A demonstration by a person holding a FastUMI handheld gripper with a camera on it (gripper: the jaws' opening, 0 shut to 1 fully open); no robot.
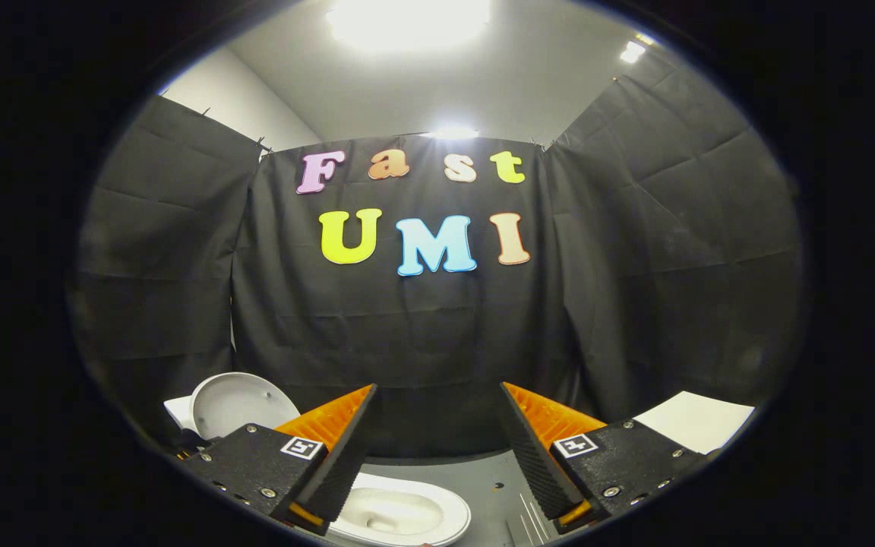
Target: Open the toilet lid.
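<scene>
A small white toilet stands on the grey floor below my gripper. Its lid (238, 403) is raised upright, leaning back behind the left finger. The open bowl (396, 516) with its white seat rim lies low between the fingers, partly hidden by the left finger. My gripper (437, 395) is open, fingers spread wide, with nothing between them. It hangs above and in front of the bowl, apart from the lid.
Black cloth walls close the booth at the back and on both sides. A white sheet or board (699, 419) lies behind the right finger. The grey floor (494, 475) shows beside the bowl, with a few light lines on it.
</scene>
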